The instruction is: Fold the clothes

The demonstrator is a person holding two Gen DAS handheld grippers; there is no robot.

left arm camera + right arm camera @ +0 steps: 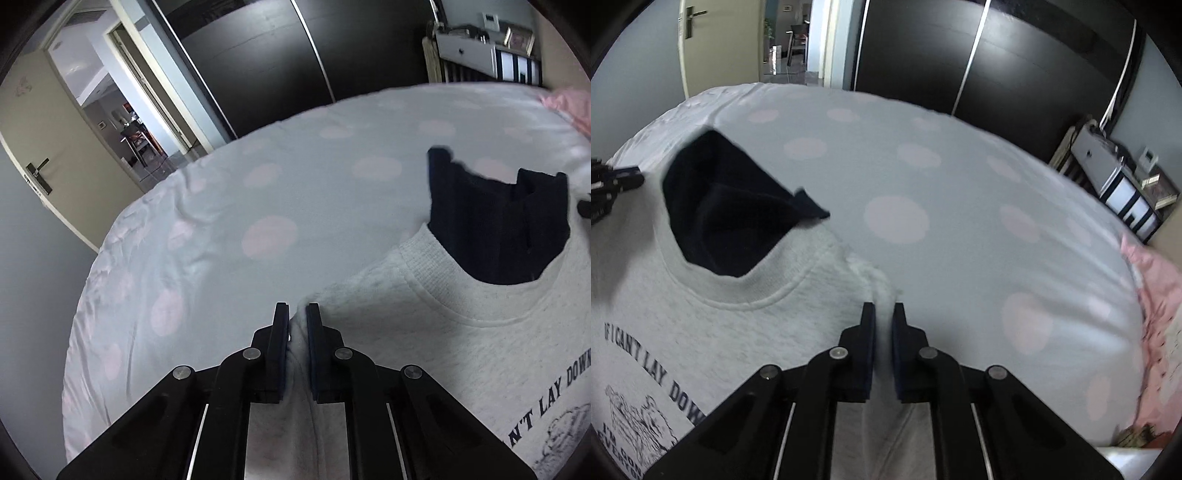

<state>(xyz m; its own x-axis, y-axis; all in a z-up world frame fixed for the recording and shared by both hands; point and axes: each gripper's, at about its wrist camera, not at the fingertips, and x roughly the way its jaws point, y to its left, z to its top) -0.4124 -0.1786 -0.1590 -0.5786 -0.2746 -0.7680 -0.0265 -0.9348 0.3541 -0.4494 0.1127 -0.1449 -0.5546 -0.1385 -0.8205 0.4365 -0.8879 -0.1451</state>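
Note:
A light grey sweatshirt (461, 332) with dark printed lettering lies on the bed, and a dark navy garment (495, 221) sticks out of its neck opening. My left gripper (297, 308) is shut on a pinch of the sweatshirt's shoulder at the left of the collar. In the right wrist view the same sweatshirt (720, 325) and navy garment (727, 206) show at the left. There my right gripper (882, 308) is shut on the other shoulder. The left gripper's tip (626, 177) peeks in at that view's left edge.
The bed wears a pale cover (258, 192) with large pink dots. A pink pillow (1152, 280) lies at the right side. Dark wardrobe doors (266, 55) stand beyond the bed, an open door (40, 122) at the left, a white shelf unit (1123, 188) at the right.

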